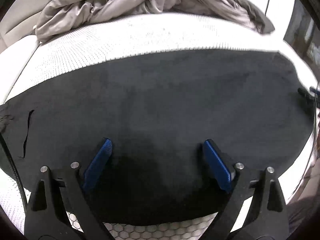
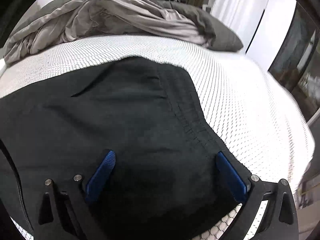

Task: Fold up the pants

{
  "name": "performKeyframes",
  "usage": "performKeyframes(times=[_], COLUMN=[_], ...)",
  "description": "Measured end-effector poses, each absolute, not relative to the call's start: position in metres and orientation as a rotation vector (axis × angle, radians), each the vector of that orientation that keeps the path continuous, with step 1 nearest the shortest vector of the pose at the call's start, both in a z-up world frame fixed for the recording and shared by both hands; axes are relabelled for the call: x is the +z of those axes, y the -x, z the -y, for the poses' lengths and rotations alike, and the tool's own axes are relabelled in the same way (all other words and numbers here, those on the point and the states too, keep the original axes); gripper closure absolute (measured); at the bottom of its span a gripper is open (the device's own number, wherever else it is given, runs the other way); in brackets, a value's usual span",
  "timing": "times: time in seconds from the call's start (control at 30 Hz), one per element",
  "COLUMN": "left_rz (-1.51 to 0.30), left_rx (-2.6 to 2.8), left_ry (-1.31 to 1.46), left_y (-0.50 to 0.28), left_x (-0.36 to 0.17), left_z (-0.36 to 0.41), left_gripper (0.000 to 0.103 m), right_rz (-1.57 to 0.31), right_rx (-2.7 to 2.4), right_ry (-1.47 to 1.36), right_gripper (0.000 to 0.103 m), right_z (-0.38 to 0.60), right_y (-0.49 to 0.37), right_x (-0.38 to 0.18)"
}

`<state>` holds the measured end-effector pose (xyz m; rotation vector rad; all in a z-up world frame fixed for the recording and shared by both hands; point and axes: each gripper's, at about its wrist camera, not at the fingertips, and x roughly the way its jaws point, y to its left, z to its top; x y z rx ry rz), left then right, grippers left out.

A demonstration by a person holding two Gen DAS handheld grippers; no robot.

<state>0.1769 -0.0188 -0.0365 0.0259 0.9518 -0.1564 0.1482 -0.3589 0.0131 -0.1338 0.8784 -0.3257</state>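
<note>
Dark pants [image 1: 170, 104] lie flat across a white mattress [image 1: 100, 42], filling the middle of the left wrist view. My left gripper [image 1: 157, 143] hovers over them with its blue pads [image 1: 100, 160] wide apart and nothing between them. In the right wrist view the same pants [image 2: 120, 116] show a stitched seam running down near their right edge. My right gripper [image 2: 166, 154] stands open above the cloth by that seam, its right pad [image 2: 230, 172] over the pants' edge. The tip of the other gripper [image 1: 304, 93] pokes in at the far right of the left wrist view.
A crumpled grey duvet [image 1: 124, 2] is heaped at the back of the bed [image 2: 240, 100], with a dark pillow [image 2: 216, 30] at its right end. White walls and a dark cabinet [image 2: 300, 60] stand beyond the bed's right side.
</note>
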Motion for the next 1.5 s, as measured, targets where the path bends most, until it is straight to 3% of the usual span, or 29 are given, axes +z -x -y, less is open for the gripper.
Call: performKeyframes(times=[0.2,0.3,0.4,0.63,0.77,1.03,1.27,1.37,1.5], left_rz=[-0.876,-0.884,-1.012,-1.019,-1.017,-0.917,-1.003,-1.002,-1.005], left_rx=[-0.151,-0.147,-0.123,0.022,0.043,-0.082,-0.060,-0.032,0.099], left_ry=[0.016,-0.058,-0.136,-0.063,0.004,0.076,-0.044,-0.002,0.036], left_y=[-0.214,-0.242,-0.266,-0.272,-0.273,-0.276,-0.294,-0.295,-0.302], left_x=[-0.007,-0.016,-0.050,-0.050,-0.046,-0.012,-0.047,-0.048,-0.049], left_z=[0.042,0.065,0.072,0.006,-0.007,0.057,0.111,0.086,0.031], left_gripper=[0.011,0.011,0.010,0.004,0.005,0.009,0.009,0.009,0.007], right_rz=[-0.922,-0.990,-1.006,-0.969,-0.943,-0.877,-0.990,-0.992,-0.989], right_rx=[-0.057,0.051,0.080,-0.337,-0.353,-0.163,0.050,0.030,-0.308], right_ry=[0.031,0.186,0.361,0.202,0.050,0.081,0.282,0.256,0.120], right_gripper=[0.001,0.001,0.002,0.002,0.001,0.002,0.002,0.001,0.001], right_z=[0.293,0.242,0.220,0.362,0.388,0.298,0.188,0.212,0.314], right_y=[-0.181,-0.214,-0.228,-0.214,-0.200,-0.203,-0.238,-0.235,-0.229], right_x=[0.023,0.004,-0.020,-0.014,-0.002,0.032,-0.020,-0.022,-0.016])
